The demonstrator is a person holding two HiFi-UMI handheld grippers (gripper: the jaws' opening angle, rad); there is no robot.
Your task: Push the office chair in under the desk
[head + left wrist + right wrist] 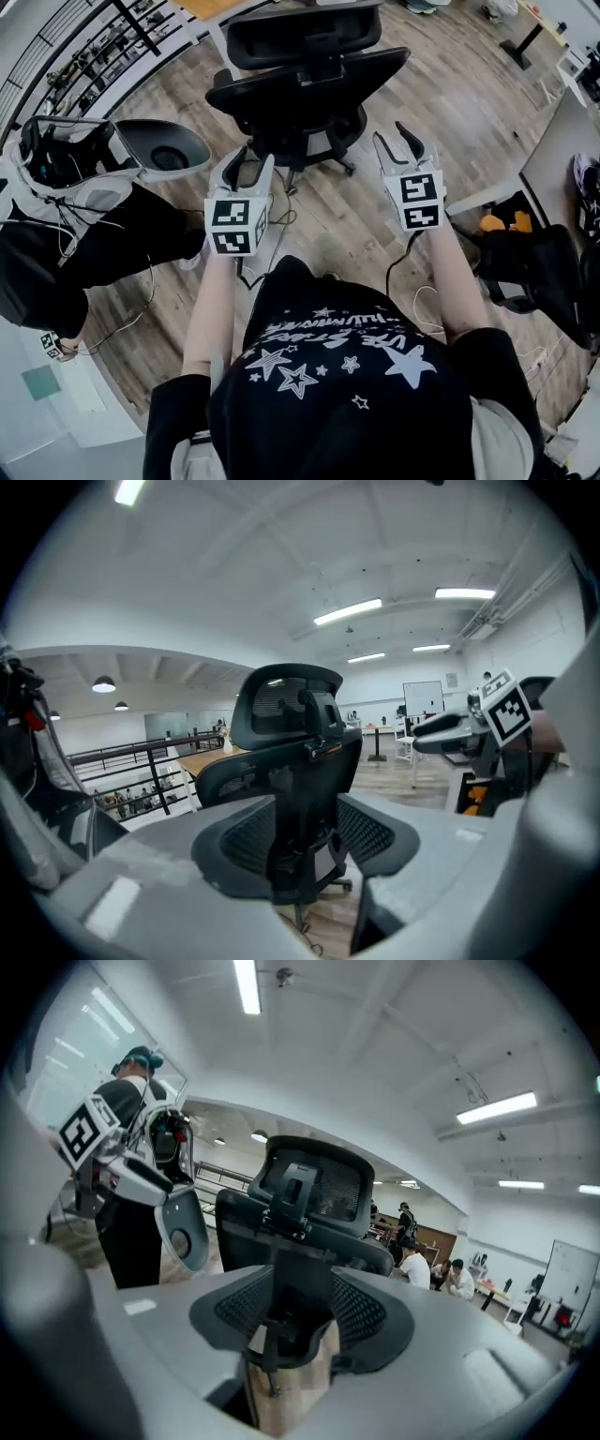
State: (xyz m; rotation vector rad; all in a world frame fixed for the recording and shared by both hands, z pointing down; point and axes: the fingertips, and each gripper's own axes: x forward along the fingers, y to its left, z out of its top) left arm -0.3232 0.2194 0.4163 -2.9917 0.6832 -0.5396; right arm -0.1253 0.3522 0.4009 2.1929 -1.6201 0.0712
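Two things matter most for this push: the desk (pixel 211 7) and a straight line to it. The desk's wooden edge shows at the top of the head view, just beyond the office chair (pixel 309 84). The chair stands on the wood floor with its back toward the person, and its seat is not yet under the top. It is apart from both grippers, and no view shows contact.

Judging from that, the step in hand is the reach to the backrest (pixel 272 771). A good push would land on both sides of the backrest at equal height, so the wheels roll straight (a one-sided shove would likely spin the chair).

The left gripper (pixel 250 159) has its jaws partly apart with nothing between them. The right gripper (pixel 392 139) is the same, partway open and empty, with the chair seen beyond the gap. Clamping is probably not needed; flat contact should do.

A thin cable (pixel 278 218) seems to lie on the floor near the chair's base and could catch a wheel, so a slow start looks wise.
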